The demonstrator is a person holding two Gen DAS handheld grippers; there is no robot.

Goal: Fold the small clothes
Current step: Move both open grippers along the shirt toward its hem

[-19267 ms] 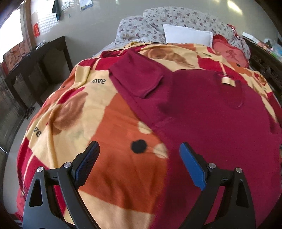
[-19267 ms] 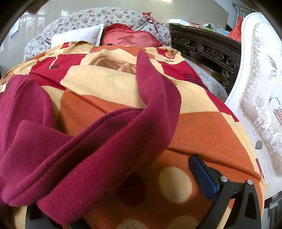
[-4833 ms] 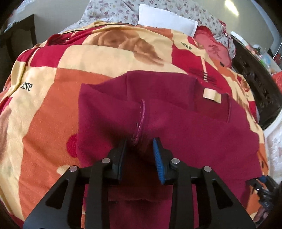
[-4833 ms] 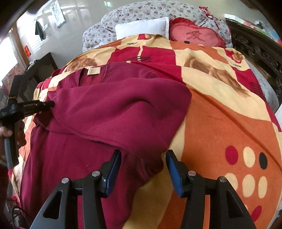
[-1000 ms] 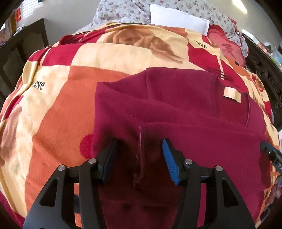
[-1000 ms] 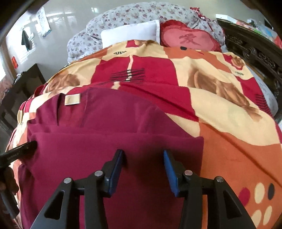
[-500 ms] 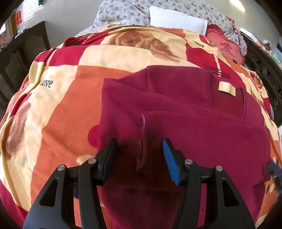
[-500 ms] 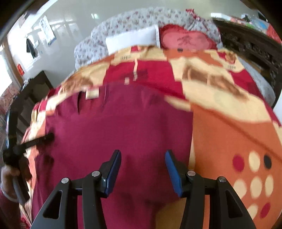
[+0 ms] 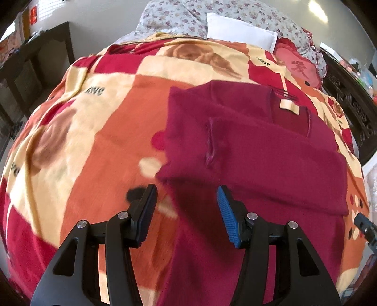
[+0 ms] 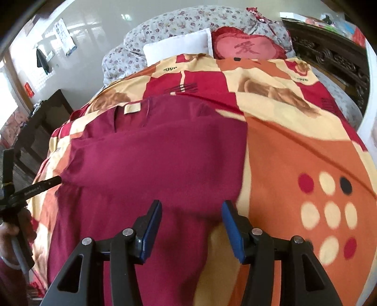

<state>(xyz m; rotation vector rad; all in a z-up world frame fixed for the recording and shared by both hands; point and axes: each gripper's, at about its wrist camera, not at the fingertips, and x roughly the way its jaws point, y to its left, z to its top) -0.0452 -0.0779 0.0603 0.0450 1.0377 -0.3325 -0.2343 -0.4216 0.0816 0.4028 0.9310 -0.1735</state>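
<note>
A maroon long-sleeved top (image 9: 271, 160) lies on the patterned blanket (image 9: 99, 131), with both sleeves folded across its chest and a beige neck label (image 9: 289, 107) at its far end. My left gripper (image 9: 186, 209) is open and empty above the top's near left edge. My right gripper (image 10: 192, 222) is open and empty above the top (image 10: 160, 155) near its right edge. The left gripper's tip (image 10: 44, 184) shows at the left of the right wrist view.
A white pillow (image 9: 240, 34), a floral pillow (image 9: 183, 16) and a red heart cushion (image 10: 247, 47) lie at the head of the bed. Dark carved furniture (image 10: 329, 47) stands on the right and a dark cabinet (image 9: 35, 68) on the left.
Both grippers have pulled back toward the near end of the top and stay open. The folded sleeves lie flat where they were laid.
</note>
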